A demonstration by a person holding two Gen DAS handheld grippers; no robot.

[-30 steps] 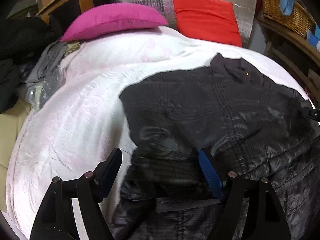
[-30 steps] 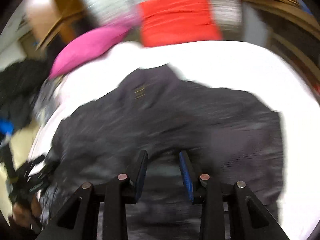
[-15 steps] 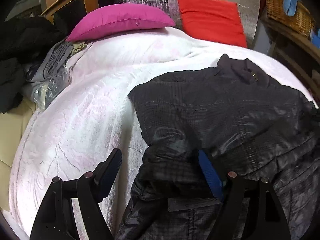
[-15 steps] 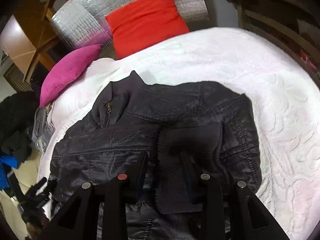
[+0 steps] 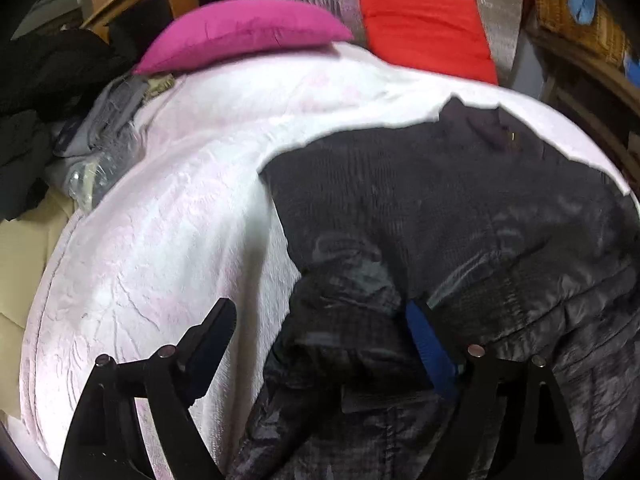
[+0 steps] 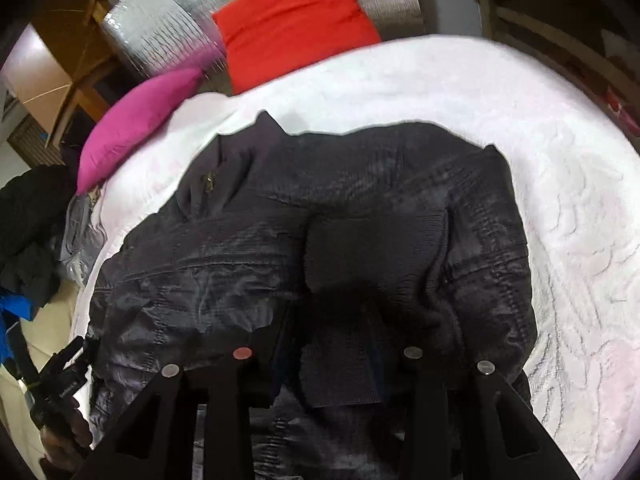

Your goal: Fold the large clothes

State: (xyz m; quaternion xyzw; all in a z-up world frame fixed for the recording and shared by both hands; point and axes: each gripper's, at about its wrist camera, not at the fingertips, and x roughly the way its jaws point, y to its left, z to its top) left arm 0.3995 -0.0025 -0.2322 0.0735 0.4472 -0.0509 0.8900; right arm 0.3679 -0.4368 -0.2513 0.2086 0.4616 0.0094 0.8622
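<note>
A dark quilted jacket (image 5: pixel 460 208) lies spread on the white bedspread (image 5: pixel 180 220), collar (image 6: pixel 216 176) towards the pillows. My left gripper (image 5: pixel 320 336) hovers over the jacket's left hem edge, and its jaws are opening. The blue pad (image 5: pixel 428 352) rests against the fabric, while the other finger (image 5: pixel 212 332) stands over bare bedspread. One sleeve is folded across the jacket's (image 6: pixel 240 272) front. My right gripper (image 6: pixel 332 340) is shut on that sleeve's ribbed knit cuff (image 6: pixel 344 360), which fills the gap between the fingers and hides the pads.
A pink pillow (image 5: pixel 240 32) and a red cushion (image 5: pixel 424 28) lean at the head of the bed. Dark clothes (image 5: pixel 36 120) and grey items are piled off the left side. A wicker basket (image 5: pixel 576 20) sits on a shelf at the right. Bedspread (image 6: pixel 560 200) shows right of the jacket.
The right view has swung and steadied, and the folded sleeve with its cuff now lies between the right fingers. The left jaws stand slightly wider; the left view has hardly shifted.
</note>
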